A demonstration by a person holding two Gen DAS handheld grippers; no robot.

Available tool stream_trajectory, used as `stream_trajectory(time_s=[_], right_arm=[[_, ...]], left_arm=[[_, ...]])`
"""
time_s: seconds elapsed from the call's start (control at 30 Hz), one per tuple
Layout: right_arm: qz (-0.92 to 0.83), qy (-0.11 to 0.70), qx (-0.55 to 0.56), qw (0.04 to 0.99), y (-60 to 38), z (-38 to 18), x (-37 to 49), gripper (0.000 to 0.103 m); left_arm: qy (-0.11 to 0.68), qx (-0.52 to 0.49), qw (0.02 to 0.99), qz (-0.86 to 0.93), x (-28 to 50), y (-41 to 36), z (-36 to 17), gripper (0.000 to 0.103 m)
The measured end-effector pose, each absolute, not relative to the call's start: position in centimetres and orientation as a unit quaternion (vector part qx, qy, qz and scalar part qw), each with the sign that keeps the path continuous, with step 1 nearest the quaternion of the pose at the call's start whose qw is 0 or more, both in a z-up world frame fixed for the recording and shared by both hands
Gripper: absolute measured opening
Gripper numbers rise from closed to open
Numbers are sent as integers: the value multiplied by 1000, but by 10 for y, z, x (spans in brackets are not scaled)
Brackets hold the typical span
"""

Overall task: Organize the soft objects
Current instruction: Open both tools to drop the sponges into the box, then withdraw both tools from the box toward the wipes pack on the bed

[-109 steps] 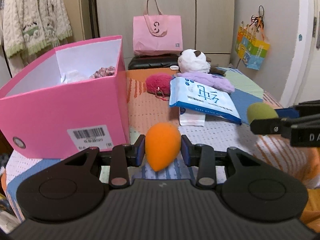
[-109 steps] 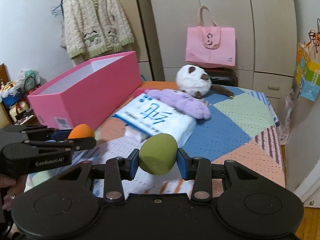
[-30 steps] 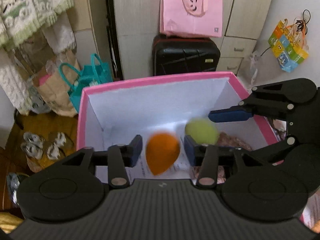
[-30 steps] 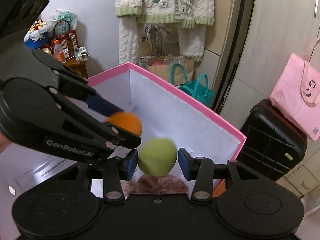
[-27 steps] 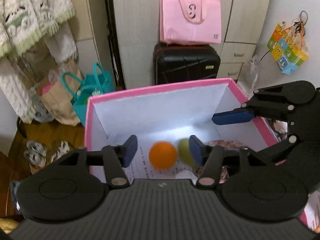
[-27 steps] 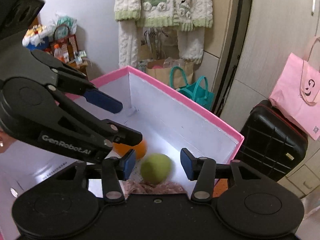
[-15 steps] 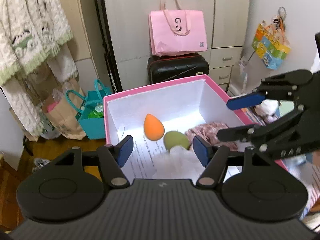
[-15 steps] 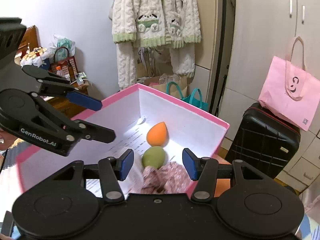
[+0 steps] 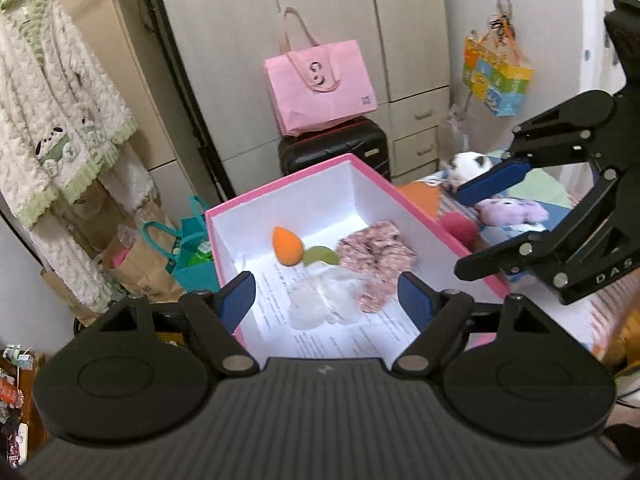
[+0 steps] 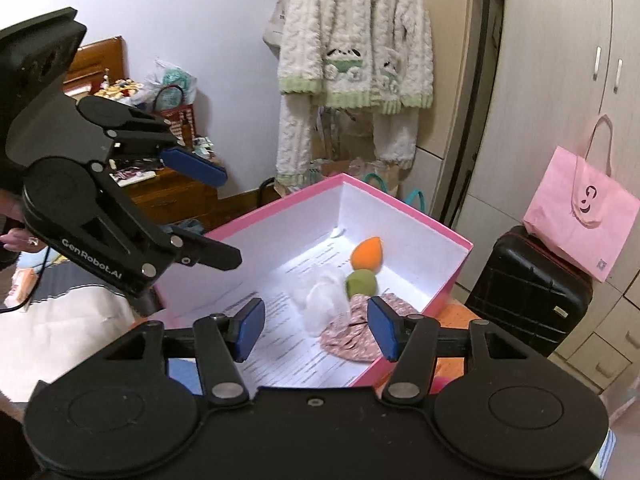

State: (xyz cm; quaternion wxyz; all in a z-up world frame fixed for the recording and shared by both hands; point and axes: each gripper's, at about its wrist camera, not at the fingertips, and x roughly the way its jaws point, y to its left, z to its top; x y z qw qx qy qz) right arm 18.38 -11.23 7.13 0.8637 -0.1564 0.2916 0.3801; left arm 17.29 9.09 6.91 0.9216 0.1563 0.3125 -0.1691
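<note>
The pink box stands open below both grippers. On the paper at its far end lie an orange sponge and a green sponge, side by side. A pink floral fabric piece and a white fluffy tuft lie nearer. My left gripper hangs above the box with jaws opening and nothing between them. My right gripper is also above the box, jaws opening and empty. Each gripper shows in the other's view: the right gripper and the left gripper. There the orange sponge and green sponge rest apart from all fingers.
A pink tote bag sits on a black suitcase behind the box. Plush toys and a red fuzzy item lie on the patchwork bed to the right. Floor bags and a hanging cardigan are at left.
Both grippers let go of their sponges, which dropped into the pink box. Both jaws widened, and both grippers drew back and up from the box.
</note>
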Motion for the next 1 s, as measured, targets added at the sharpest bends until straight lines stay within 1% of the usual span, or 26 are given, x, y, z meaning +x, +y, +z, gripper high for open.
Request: stream_trajectory(time_s=[0.03,0.07,0.37,0.47,0.5,0.73,1.0], right_arm=[[381,291,-154,864,-114,74,179,65],[382,291,-152,864,-116,76,173,66],[379,280,-160,867,-135,88,121,69],[380,275,-159,869,-146,89,105,72],[381,273,-157,869,-150,89,100,73],[364,279,-135,878,-183,84,74,74],[339,272,-143,889,-226,80,40,74]], left_arm=[[311,156,921,-174,167,89,72,84],[309,160,921,-177,161,88,73,86],[297,198,912,-204,109,63,81,93],[301,205,905,-222,94,55,80,95],[299,209,902,-230,89,52,79,95],[280,248,893,-250,55,29,69,96],[254,254,879,-313,16,-13,72,96]])
